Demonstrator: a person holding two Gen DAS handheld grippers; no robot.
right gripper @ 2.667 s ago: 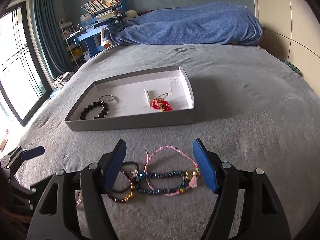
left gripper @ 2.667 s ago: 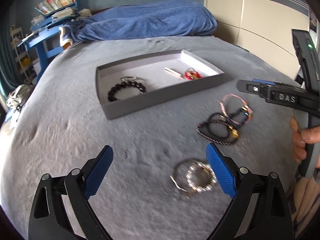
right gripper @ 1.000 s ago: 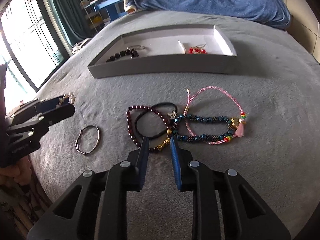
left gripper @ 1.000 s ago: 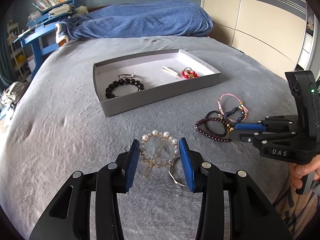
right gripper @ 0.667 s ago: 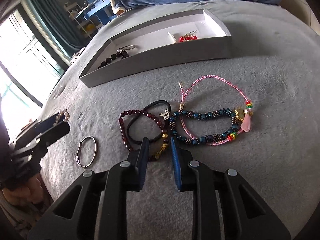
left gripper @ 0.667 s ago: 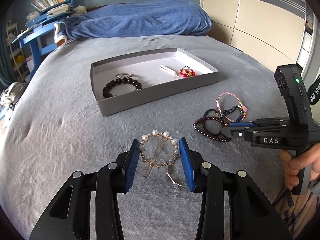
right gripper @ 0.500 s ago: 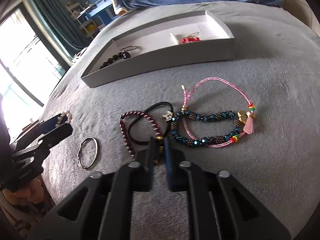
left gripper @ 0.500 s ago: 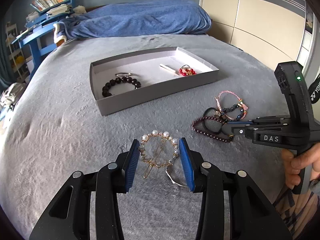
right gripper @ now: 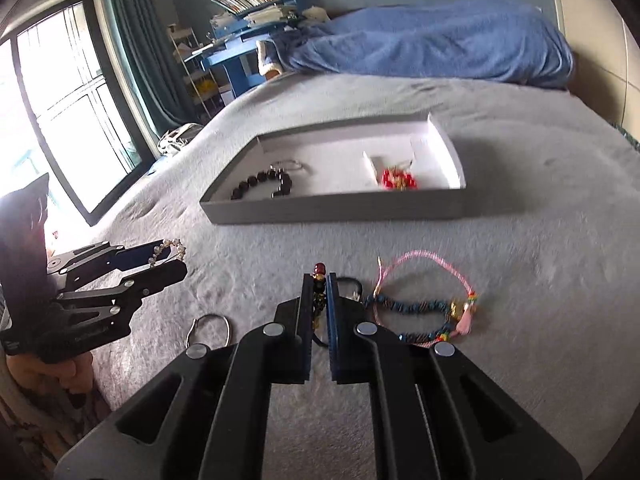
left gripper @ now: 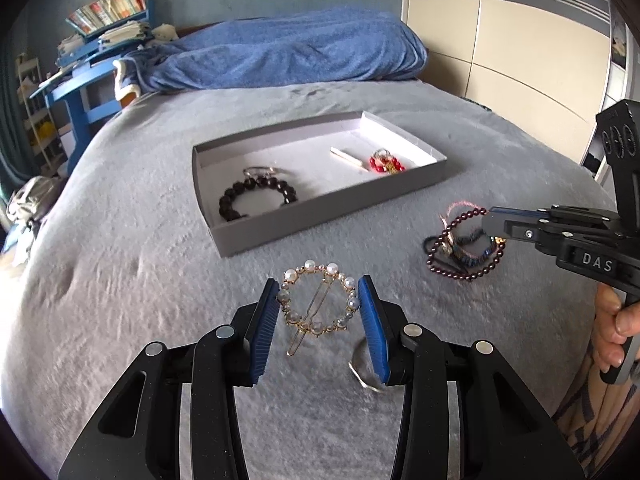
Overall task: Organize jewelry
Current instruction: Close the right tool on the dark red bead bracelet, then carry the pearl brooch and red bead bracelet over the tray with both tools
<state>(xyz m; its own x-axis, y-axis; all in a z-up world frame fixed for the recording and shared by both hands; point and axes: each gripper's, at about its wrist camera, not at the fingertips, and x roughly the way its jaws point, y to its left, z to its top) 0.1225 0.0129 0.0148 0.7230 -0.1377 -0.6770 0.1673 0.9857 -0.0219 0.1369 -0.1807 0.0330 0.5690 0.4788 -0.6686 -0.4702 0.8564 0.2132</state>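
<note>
Pick-up step, both loads in hand: our left tongs (left gripper: 319, 312) clamp the round gold pearl hair clip (left gripper: 318, 305), right tongs (right gripper: 319, 306) have just closed on the dark-red bead bracelet (left gripper: 464, 246); next, carry both to the grey cardboard tray (left gripper: 332, 216) beyond.

Grey bed cover (left gripper: 120, 280) fills the foreground, rumpled blue blanket (left gripper: 280, 60) heaped at its far end. Blue desk (left gripper: 80, 92) left of the blanket, books (left gripper: 108, 6) stacked on its top shelf, papers under them. White rack (left gripper: 34, 120) beside the desk. Beige wardrobe (left gripper: 500, 40) with grey stripes on the right. In the right wrist view, bright window (right gripper: 68, 120) at left with teal curtain (right gripper: 136, 52) next to it
</note>
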